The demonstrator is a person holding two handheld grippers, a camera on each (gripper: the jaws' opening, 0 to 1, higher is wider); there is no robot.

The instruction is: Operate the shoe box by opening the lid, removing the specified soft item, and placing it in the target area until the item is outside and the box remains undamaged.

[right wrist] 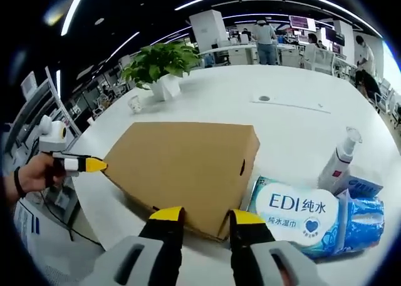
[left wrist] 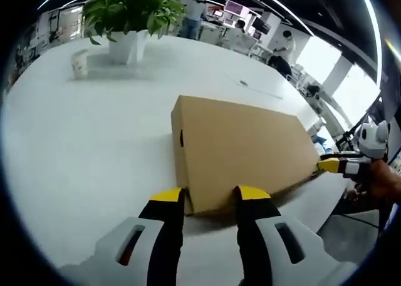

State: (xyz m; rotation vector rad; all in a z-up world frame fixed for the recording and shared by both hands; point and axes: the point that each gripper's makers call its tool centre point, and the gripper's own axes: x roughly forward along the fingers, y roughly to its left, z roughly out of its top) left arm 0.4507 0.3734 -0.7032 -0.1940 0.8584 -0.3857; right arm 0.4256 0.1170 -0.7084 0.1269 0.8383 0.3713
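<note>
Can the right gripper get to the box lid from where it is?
Probably yes. The right gripper is open at a near corner of the closed box, with nothing between them. The wipes pack lies off to one side, out of the way.

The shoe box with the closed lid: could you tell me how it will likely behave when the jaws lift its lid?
The shoe box looks like plain stiff cardboard, so its lid should hinge rather than flop. Wide and flat, it seems unlikely to tip. On the smooth white table it may slide if pushed.

Both views sit close at opposite corners of the shoe box [left wrist: 241, 142]; facing each other.
</note>
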